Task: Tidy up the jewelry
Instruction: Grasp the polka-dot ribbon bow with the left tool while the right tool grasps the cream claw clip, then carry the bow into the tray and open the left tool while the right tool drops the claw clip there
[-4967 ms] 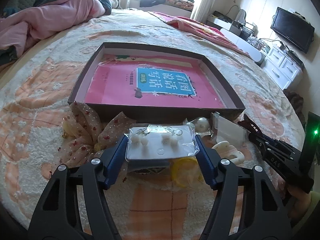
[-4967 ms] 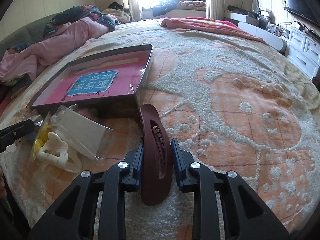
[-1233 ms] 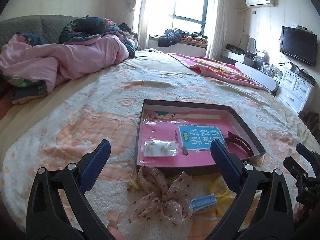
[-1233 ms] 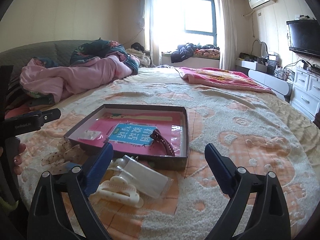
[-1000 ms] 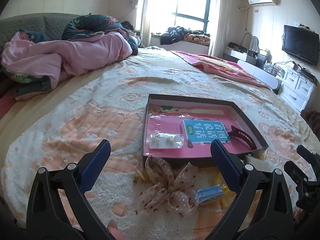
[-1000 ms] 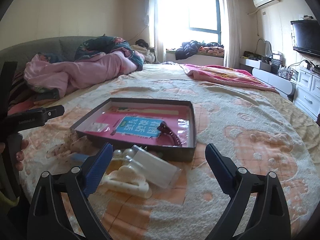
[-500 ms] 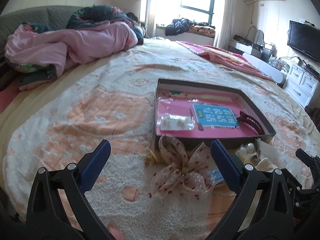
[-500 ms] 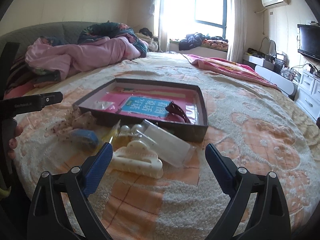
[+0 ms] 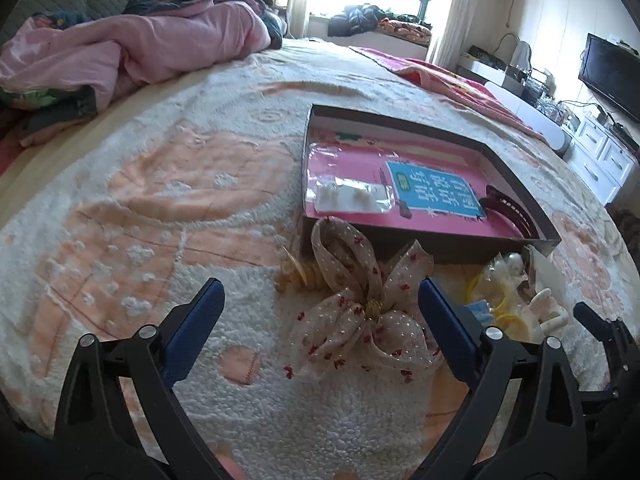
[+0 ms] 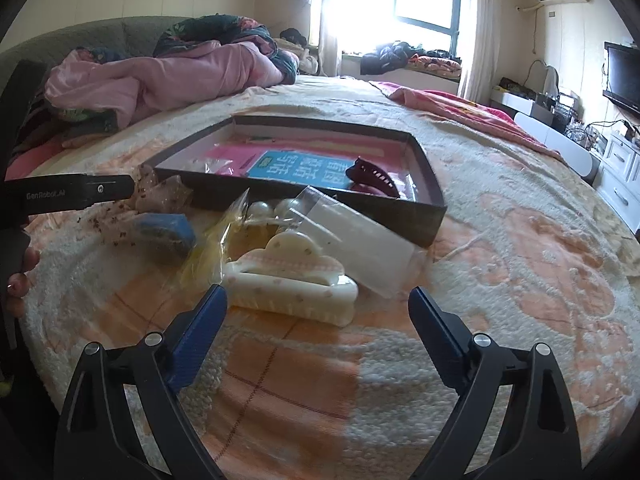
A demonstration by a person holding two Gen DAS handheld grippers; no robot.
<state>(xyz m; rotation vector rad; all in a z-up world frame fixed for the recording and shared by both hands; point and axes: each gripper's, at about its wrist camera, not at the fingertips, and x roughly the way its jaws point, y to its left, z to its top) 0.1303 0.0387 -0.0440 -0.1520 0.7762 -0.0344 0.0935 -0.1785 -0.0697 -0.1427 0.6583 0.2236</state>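
A dark shallow box (image 9: 432, 254) with a pink lining lies on the bed; it also shows in the right wrist view (image 10: 320, 200). In it are a bag of pearl earrings (image 9: 352, 196) and a maroon hair claw (image 10: 370, 180). My left gripper (image 9: 320, 310) is open and empty, straddling a dotted fabric bow (image 9: 360, 304) in front of the box. My right gripper (image 10: 316, 308) is open and empty, just short of a cream hair claw (image 10: 292, 280). A clear bag (image 10: 352, 240), pearl pieces (image 10: 268, 210), a yellow bag (image 10: 208, 256) and a blue item (image 10: 160, 232) lie nearby.
A peach and white fleece blanket (image 9: 160, 200) covers the bed. A pink quilt (image 9: 132, 44) is heaped at the far left. A white dresser (image 9: 600, 156) and a TV (image 9: 612, 76) stand at the right.
Both grippers have moved forward and down toward the pile in front of the box: the left over the bow, the right up to the cream claw. Both stay open.
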